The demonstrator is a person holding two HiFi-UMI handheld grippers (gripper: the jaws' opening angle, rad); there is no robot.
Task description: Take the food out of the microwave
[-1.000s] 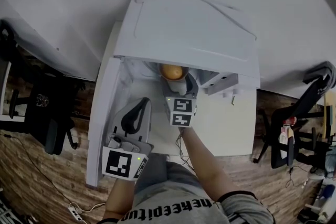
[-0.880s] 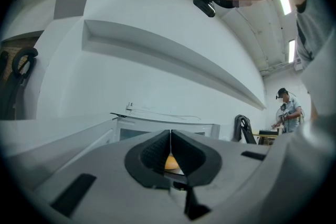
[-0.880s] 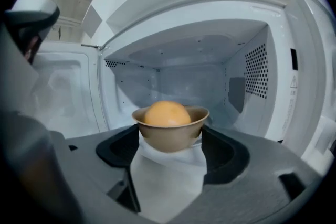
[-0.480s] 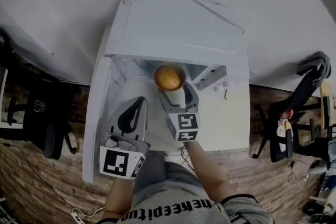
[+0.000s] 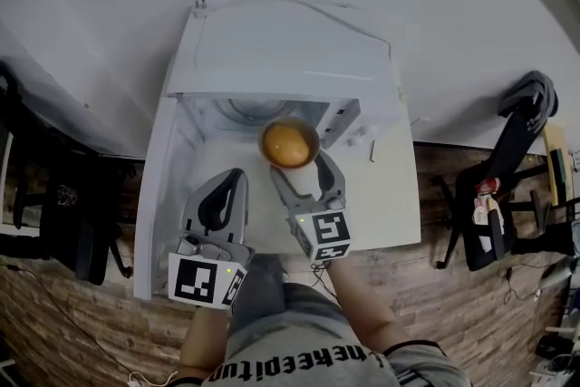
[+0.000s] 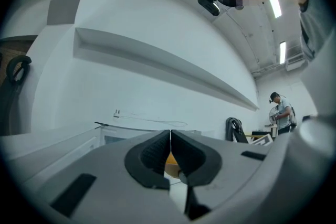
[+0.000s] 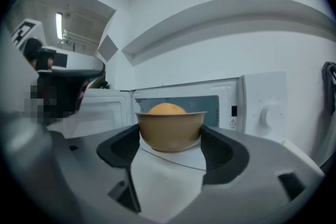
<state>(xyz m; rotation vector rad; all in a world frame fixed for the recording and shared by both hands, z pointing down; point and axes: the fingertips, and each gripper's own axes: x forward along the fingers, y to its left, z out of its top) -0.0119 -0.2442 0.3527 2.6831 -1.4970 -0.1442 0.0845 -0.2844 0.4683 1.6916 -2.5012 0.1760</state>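
A tan bowl [image 5: 290, 143] holding a round orange food [image 7: 167, 108] hangs just outside the mouth of the white microwave [image 5: 281, 50]. My right gripper [image 5: 300, 165] is shut on the bowl, one pad on each side of its wall [image 7: 170, 134]. The microwave door [image 5: 159, 195] stands open to the left. My left gripper [image 5: 232, 180] is shut with nothing in it, left of the bowl and nearer to me, in front of the open door. In the left gripper view its jaws [image 6: 170, 136] meet, and a sliver of the bowl [image 6: 174, 163] shows behind them.
The microwave stands on a white table [image 5: 385, 204] against a white wall. Its control panel with a knob [image 7: 268, 113] is on the right. Black office chairs stand on the wooden floor at left [image 5: 54, 204] and right [image 5: 517, 131]. A person [image 6: 281, 110] stands far off.
The right gripper has drawn the bowl out of the microwave cavity, toward me and upward. The left gripper has shifted back a little, still shut.
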